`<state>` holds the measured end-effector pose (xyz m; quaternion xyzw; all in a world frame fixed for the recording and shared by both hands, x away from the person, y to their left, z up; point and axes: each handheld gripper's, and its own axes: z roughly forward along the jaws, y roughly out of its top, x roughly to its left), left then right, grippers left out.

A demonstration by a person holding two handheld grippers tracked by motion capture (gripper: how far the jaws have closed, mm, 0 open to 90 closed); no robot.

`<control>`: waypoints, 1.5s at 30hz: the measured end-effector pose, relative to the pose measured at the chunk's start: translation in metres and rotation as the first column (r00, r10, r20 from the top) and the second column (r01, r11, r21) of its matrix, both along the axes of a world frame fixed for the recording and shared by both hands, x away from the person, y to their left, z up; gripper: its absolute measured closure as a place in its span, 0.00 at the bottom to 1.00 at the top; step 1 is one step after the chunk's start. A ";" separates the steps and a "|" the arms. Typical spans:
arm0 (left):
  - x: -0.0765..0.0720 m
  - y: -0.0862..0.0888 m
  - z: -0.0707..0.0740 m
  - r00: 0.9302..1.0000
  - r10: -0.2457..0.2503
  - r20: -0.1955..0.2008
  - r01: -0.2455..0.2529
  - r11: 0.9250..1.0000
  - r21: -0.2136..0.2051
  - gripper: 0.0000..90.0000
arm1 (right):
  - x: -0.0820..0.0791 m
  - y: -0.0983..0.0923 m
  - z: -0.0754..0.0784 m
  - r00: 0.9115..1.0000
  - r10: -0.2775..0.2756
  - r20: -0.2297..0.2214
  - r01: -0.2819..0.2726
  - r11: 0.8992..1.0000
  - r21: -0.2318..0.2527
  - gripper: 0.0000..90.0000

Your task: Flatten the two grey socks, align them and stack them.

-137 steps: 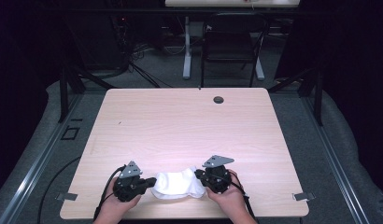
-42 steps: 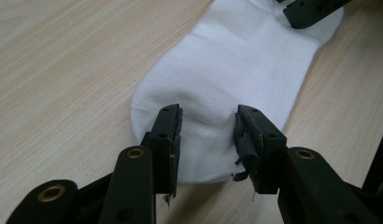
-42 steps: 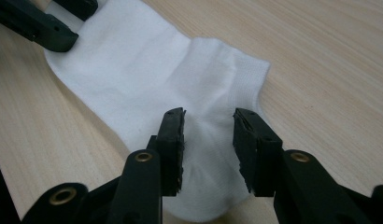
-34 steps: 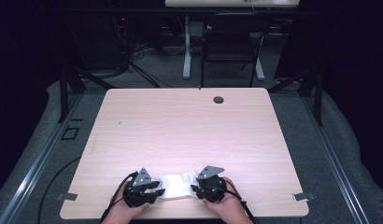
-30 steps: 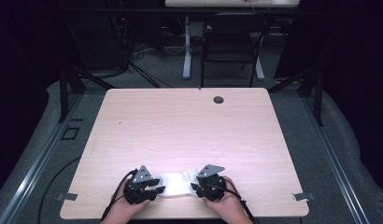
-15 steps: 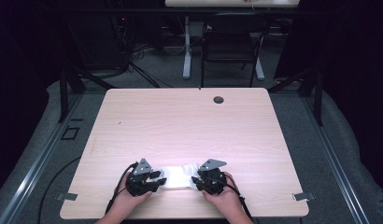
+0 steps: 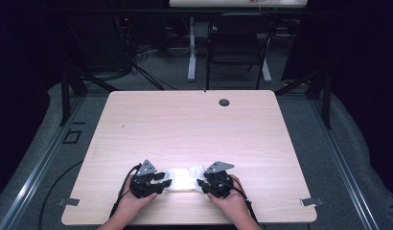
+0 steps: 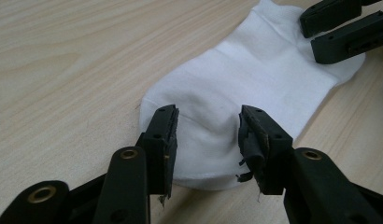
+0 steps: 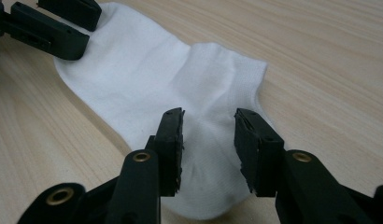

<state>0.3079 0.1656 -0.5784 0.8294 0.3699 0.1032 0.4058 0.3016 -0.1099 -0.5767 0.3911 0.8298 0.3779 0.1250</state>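
A white sock lies flat on the wooden table, near the table's front edge and far from the small dark grommet at its back. The left gripper sits at one end of the sock and the right gripper at the other, the two pointing toward each other with the sock stretched between them. In the left gripper view the jaws straddle the rounded end of the sock, spread apart, the cloth lying loose between the pads and not pinched. In the right gripper view the jaws likewise stand apart over the opposite end of the sock, with a soft ridge of fabric rising between them but no squeeze on it. Both pairs of jaws have just been opening, with the sock between them. Compared with about a second earlier, both grippers sit slightly farther from the table's front edge, and the sock, bunched into a lump several seconds ago, now lies smoothed out.
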 end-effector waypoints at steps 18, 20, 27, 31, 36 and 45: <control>0.003 0.028 0.011 0.998 0.061 0.026 -0.059 0.997 -0.051 0.52 | -0.001 -0.030 0.011 0.994 -0.091 0.067 0.089 0.996 0.033 0.59; 0.004 0.032 0.011 0.997 0.071 0.024 -0.070 0.996 -0.056 0.51 | 0.000 -0.036 0.012 0.993 -0.100 0.069 0.098 0.995 0.026 0.59; 0.005 0.042 0.010 0.995 0.094 0.017 -0.093 0.994 -0.050 0.51 | 0.001 -0.048 0.012 0.988 -0.137 0.066 0.135 0.990 0.035 0.59; 0.001 0.051 0.009 0.994 0.110 0.009 -0.110 0.993 -0.044 0.51 | 0.000 -0.050 0.008 0.988 -0.144 0.061 0.142 0.989 0.029 0.59; 0.004 0.059 0.010 0.991 0.131 0.015 -0.130 0.991 -0.041 0.50 | 0.000 -0.051 0.006 0.986 -0.150 0.067 0.149 0.989 0.016 0.58; 0.013 0.069 0.006 0.984 0.180 0.002 -0.180 0.983 -0.038 0.49 | 0.002 -0.056 0.002 0.981 -0.183 0.068 0.182 0.983 0.019 0.58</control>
